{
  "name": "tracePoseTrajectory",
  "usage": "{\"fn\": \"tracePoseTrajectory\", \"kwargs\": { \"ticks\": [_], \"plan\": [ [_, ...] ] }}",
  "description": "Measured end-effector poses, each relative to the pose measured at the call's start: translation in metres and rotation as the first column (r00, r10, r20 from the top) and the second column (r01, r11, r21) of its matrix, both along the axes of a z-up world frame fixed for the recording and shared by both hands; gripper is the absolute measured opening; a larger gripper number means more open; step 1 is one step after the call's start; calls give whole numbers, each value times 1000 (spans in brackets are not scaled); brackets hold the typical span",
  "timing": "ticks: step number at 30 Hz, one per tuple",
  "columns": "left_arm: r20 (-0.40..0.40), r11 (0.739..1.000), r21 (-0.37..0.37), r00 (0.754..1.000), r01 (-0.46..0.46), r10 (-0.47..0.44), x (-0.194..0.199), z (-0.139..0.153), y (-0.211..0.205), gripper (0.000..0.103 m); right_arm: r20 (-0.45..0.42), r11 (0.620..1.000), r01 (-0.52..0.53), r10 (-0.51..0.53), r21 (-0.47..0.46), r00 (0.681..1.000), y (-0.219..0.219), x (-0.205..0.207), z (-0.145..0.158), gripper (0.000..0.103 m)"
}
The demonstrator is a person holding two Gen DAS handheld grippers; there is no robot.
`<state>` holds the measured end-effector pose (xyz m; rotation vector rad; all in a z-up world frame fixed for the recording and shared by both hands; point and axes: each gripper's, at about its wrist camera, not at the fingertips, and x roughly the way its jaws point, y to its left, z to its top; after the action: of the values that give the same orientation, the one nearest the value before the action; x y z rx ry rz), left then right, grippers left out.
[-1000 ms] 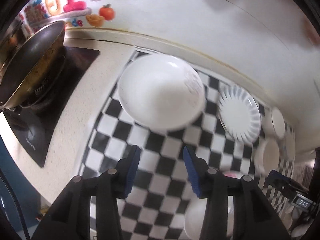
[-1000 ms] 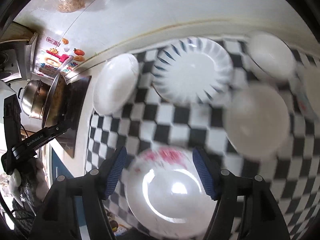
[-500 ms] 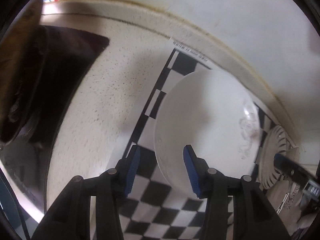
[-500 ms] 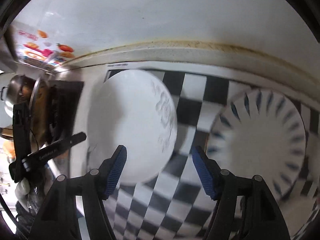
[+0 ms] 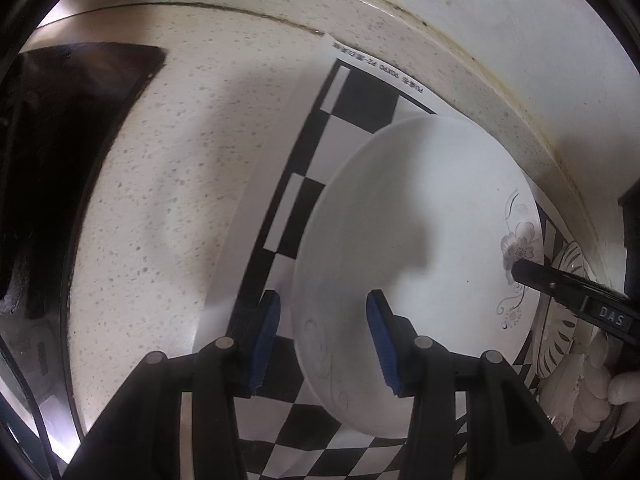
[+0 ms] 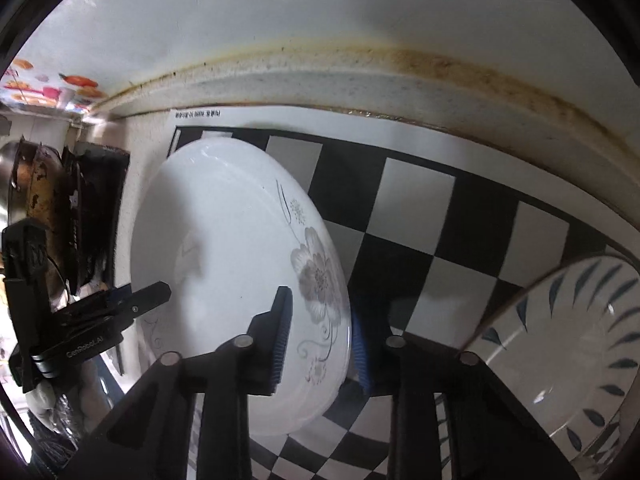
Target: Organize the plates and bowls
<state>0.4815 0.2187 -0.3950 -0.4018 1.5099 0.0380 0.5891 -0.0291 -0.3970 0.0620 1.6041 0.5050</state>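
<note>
- Right gripper (image 6: 320, 336): jaws just closing, straddling the flowered right rim of the round white ceramic plate (image 6: 236, 280); firm bite unclear.
- Left gripper (image 5: 322, 340): parted astride the plate's left rim, not pinching.
- Plate lies flat, face up, no long axis, far-left on the checkered mat (image 6: 420, 208).
- Blue-leaf plate (image 6: 568, 352) right, unsorted; stacking barely begun.

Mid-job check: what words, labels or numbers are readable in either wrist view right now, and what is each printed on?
"DAS": label on the black right gripper, seen from the left wrist view.
"GenRobot.AI": white lettering on the black left gripper, seen from the right wrist view; partly blurred, so a best reading.
Small upside-down line on the white border of the black-and-white checkered mat: mostly unreadable.
Colourful wall stickers: no readable words.
</note>
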Motion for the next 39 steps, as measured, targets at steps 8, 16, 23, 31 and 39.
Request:
{"fn": "tracePoseTrajectory", "kwargs": {
  "ticks": [8, 16, 23, 31, 39],
  "plan": [
    [18, 1000, 6, 1000, -18, 18, 1, 1, -5, 26, 22, 1000, -22, 22, -16, 1000, 10, -1, -7, 23],
    [42, 998, 11, 997, -59, 59, -13, 9, 10, 25, 36, 999, -11, 10, 38, 999, 0, -16, 5, 18],
    [78, 998, 19, 995, -61, 60, -39, 31, 14, 25, 60, 997, 8, -12, 77, 998, -11, -28, 26, 17],
    [129, 1000, 13, 991, -25, 24, -66, 78, 8, 24, 108, 990, 55, -69, 129, 992, -42, -60, 70, 16],
    [179, 999, 12, 983, 49, -50, -89, 138, -48, 24, 149, 979, 126, -151, 162, 977, -98, -115, 110, 16]
  ]
}}
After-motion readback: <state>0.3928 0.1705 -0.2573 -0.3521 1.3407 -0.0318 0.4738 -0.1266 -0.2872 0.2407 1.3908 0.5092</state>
